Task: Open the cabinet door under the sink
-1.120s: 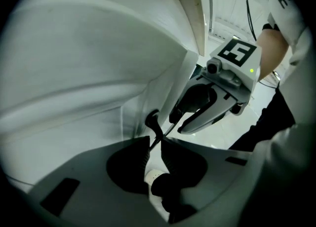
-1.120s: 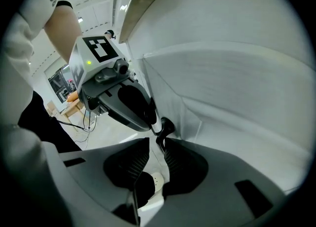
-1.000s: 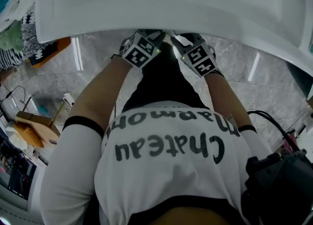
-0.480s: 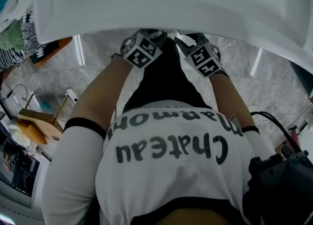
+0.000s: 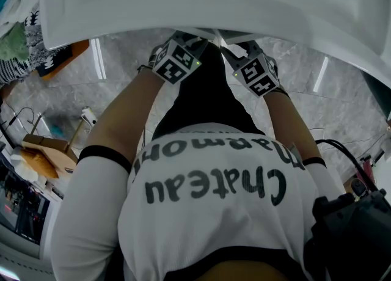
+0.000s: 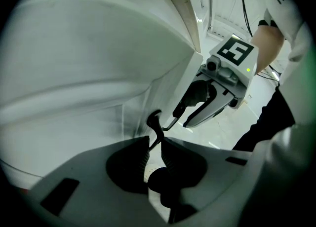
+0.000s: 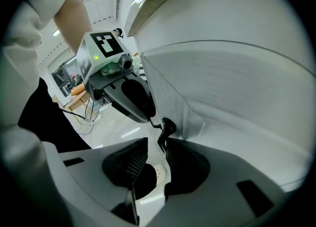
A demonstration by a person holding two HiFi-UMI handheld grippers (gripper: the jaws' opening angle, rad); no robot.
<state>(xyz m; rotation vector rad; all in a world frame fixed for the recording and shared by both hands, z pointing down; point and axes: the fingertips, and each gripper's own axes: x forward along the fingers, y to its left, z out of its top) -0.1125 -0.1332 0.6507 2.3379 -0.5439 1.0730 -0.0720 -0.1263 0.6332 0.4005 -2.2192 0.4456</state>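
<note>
1. Two hand-held grippers meet under the front edge of the white moulded sink (image 5: 214,5) as you bend over it. In the head view only the left marker cube (image 5: 177,63) and the right marker cube (image 5: 256,75) show, close together above the grey marbled floor (image 5: 122,84).
2. Your left gripper (image 6: 154,140) has its jaws drawn close on the left black hooked handle (image 6: 155,125). The handle's thin stem runs down between the ribbed pads and is pinched there.
3. Your right gripper (image 7: 156,140) has just been opening its jaws, which now stand apart. The right black hooked handle (image 7: 166,129) sits between their tips, up against the right-hand pad. Pale floor shows through the gap on the other side.
4. The white flat-panelled cabinet door (image 6: 79,88) rises straight behind the handles, below the sink's rim. It fills the left half of the left gripper view and the right half of the right gripper view. Whether the door has come away from its frame cannot be told.
5. Each gripper's camera catches the other gripper just beside it. The two sets of jaw tips are near each other at the handles.
6. Your white T-shirt with dark lettering (image 5: 214,225) fills the lower head view. A black cable (image 5: 339,150) lies on the floor at the right.
</note>
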